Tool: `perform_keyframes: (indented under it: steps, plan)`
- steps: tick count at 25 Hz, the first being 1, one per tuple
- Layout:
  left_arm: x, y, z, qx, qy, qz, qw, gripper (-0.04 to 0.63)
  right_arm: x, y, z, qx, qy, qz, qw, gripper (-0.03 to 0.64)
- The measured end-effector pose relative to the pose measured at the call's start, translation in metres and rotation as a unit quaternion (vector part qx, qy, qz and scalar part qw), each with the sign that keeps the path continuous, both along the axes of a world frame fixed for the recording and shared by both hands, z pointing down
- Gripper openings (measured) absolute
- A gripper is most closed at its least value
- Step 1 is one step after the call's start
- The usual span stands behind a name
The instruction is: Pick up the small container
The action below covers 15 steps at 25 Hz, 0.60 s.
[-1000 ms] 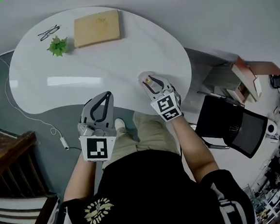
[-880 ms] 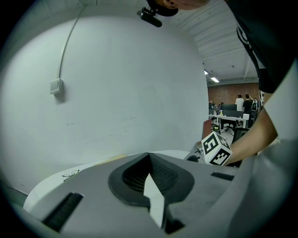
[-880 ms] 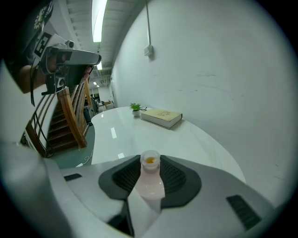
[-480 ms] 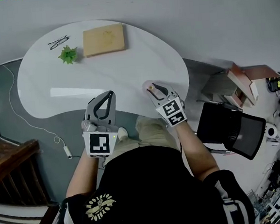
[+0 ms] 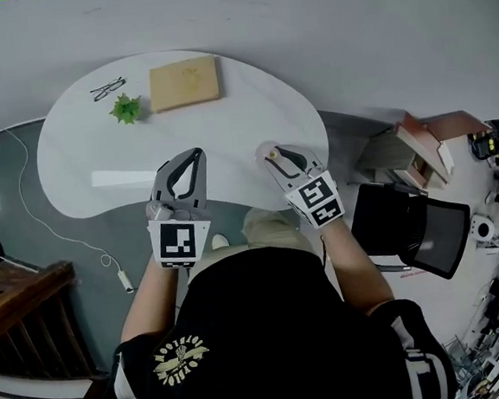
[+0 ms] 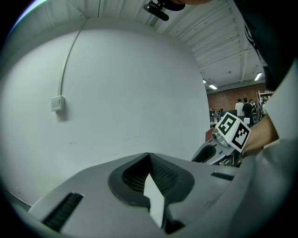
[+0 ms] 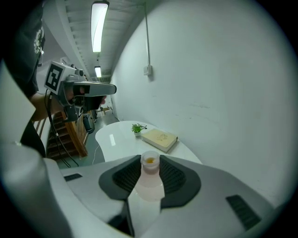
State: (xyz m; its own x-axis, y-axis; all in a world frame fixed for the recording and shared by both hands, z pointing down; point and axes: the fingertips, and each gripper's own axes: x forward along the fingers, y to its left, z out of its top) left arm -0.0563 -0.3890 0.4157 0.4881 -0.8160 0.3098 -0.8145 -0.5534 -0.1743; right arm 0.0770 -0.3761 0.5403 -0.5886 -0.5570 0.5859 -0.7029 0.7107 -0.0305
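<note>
The small container (image 7: 150, 180) is a translucent pot with something yellowish at its top. It sits between the pads of my right gripper (image 7: 150, 160), which is shut on it. In the head view that gripper (image 5: 273, 156) holds the container (image 5: 268, 154) over the near right edge of the white table (image 5: 242, 117). My left gripper (image 5: 195, 155) hangs to its left over the table's near edge. In the left gripper view its fingertips (image 6: 149, 156) meet with nothing between them, pointing at a bare white wall.
On the far side of the table lie a tan book (image 5: 185, 82), a small green plant (image 5: 125, 108) and a pair of glasses (image 5: 108, 88). A black chair (image 5: 413, 228) stands to the right. A cable (image 5: 62, 237) runs over the floor and wooden stairs (image 5: 15, 297) are at the left.
Both grippers have risen, the right one carrying the container up off the table. The table now looks smaller and farther below.
</note>
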Motion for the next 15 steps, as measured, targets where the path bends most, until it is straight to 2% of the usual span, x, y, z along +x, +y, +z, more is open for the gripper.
perform_keyframes:
  steps: [15]
  plan:
    - [0.026, -0.016, -0.052, 0.035, 0.016, 0.003, 0.9992, 0.009, 0.02, -0.002, -0.096, 0.021, -0.027, -0.012, 0.999, 0.138]
